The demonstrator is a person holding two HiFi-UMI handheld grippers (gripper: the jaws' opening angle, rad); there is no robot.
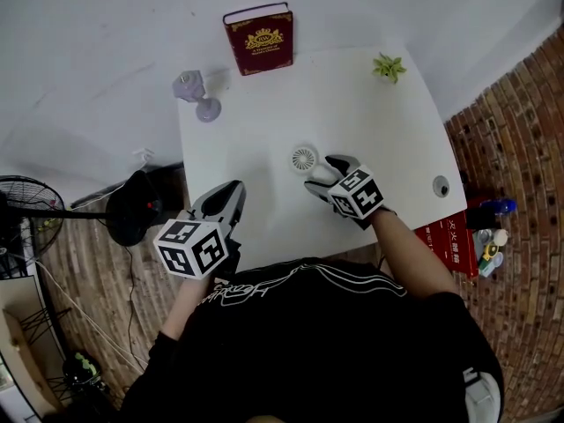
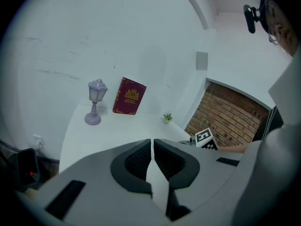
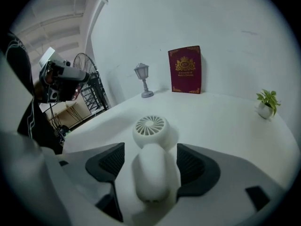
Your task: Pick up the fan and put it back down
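In front of the red book [image 1: 258,39], well toward the person on the white table [image 1: 264,104], the small white fan [image 1: 304,159] lies flat, grille up. We see the right gripper [image 1: 322,174] with its jaws spread either side of the fan's handle, neither pad pressing it (a gap shows on both sides). The left gripper [image 1: 231,192], farther from the book and to its left, hangs at the table edge, jaws together on nothing. We judge the risks thus: the handle looks smooth and rounded, so an off-centre squeeze could roll it or nudge it aside. Gripped far from its head, the fan may droop on lifting.
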